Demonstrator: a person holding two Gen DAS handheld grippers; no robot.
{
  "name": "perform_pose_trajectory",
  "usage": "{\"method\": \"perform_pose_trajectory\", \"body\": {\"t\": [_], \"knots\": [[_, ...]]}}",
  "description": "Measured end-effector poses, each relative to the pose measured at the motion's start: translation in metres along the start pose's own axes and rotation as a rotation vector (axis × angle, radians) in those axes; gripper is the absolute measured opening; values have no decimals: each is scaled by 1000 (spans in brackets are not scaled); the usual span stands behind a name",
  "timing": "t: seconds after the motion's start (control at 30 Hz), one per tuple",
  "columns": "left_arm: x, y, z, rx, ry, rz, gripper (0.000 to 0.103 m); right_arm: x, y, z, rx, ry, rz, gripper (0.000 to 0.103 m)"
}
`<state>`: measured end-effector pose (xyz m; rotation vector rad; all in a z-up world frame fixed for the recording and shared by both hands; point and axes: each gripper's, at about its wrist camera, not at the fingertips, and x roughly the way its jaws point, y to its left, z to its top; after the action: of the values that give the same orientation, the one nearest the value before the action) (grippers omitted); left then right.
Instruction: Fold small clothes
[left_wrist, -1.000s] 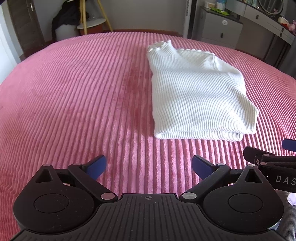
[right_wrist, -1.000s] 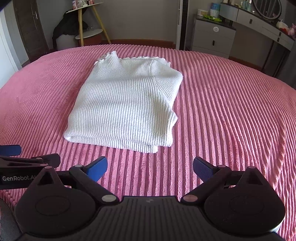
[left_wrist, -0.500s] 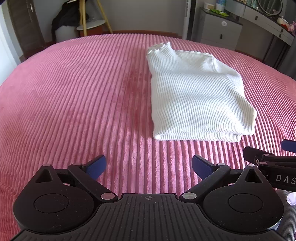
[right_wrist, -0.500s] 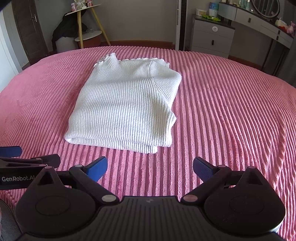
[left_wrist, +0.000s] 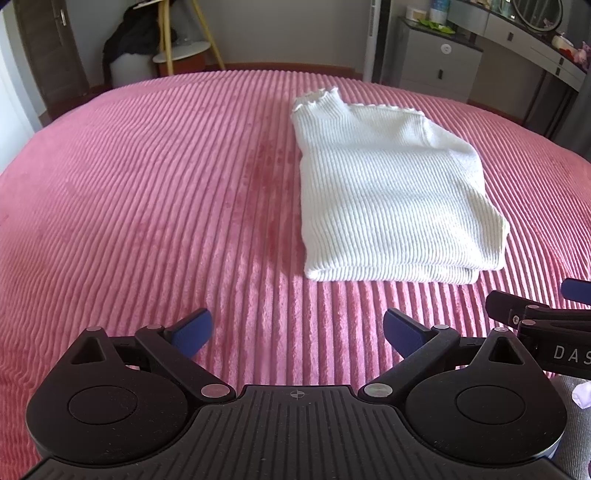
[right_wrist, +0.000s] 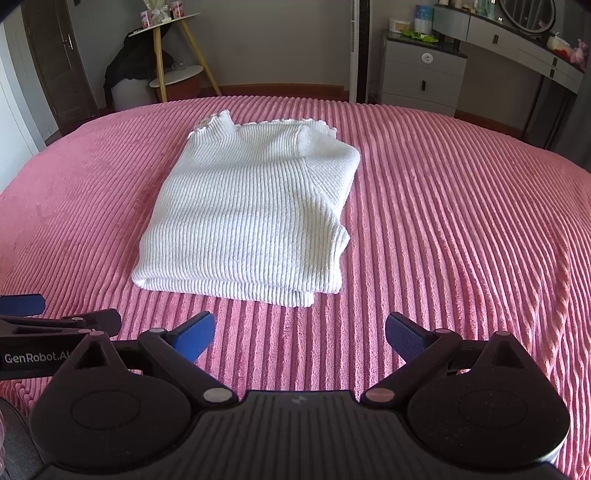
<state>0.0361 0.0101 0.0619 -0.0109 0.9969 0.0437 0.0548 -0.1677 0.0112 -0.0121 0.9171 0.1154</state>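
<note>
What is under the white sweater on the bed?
The folded sweater lies flat on the pink bedspread, which shows on all sides of it. Its near edge shows stacked layers. Whether anything else lies beneath it cannot be seen, because the knit covers that patch.

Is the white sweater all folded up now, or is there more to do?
It looks done: the white sweater lies in a neat folded rectangle on the pink bedspread. Nothing is in hand; the left claw and right claw are both open and empty, short of it. No other clothes show.
</note>
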Motion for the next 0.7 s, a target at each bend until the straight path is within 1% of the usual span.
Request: {"method": "perform_pose_trajectory", "body": {"t": [0.7], "knots": [[-4, -4, 3, 26, -11, 5, 101, -2, 0, 1, 7, -12, 10, 99]]}}
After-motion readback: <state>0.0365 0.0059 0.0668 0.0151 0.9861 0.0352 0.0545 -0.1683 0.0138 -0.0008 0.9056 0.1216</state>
